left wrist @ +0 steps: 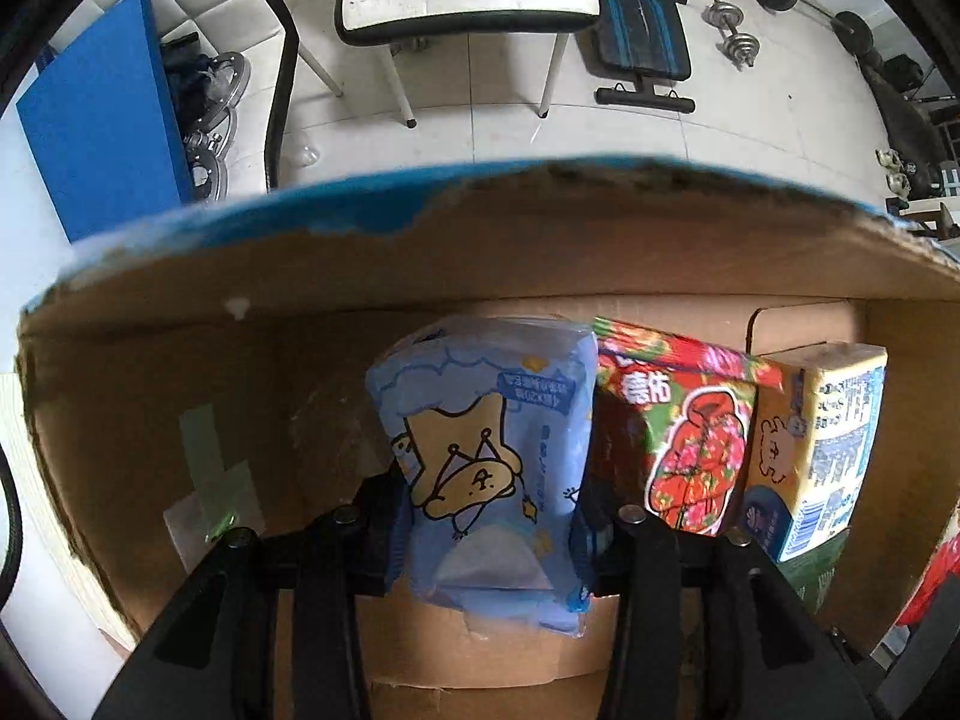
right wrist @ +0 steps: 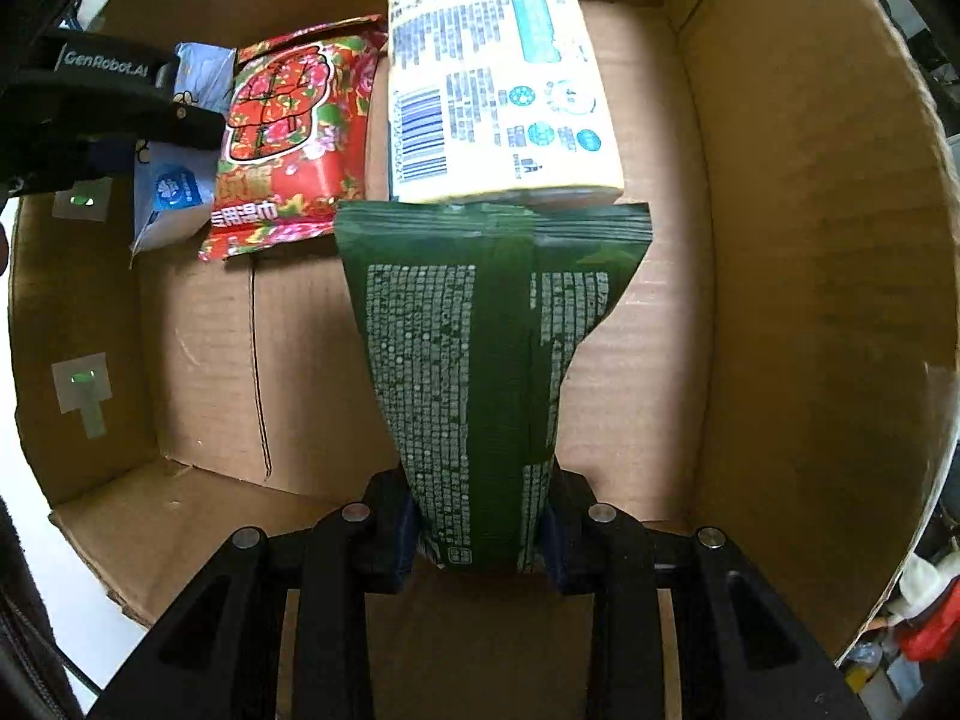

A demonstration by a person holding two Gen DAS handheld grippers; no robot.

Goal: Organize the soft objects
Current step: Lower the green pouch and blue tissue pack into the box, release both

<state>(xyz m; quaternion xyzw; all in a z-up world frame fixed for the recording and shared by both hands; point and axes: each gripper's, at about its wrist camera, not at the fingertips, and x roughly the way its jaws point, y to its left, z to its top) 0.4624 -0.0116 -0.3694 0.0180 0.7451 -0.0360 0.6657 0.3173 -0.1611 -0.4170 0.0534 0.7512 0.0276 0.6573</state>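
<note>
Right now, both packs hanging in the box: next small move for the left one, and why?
Probably lower the blue bear pack a touch more beside the red floral pack, then open the left gripper. Its fingers pinch the pack's lower end inside the cardboard box, and bare floor shows to its left.
</note>
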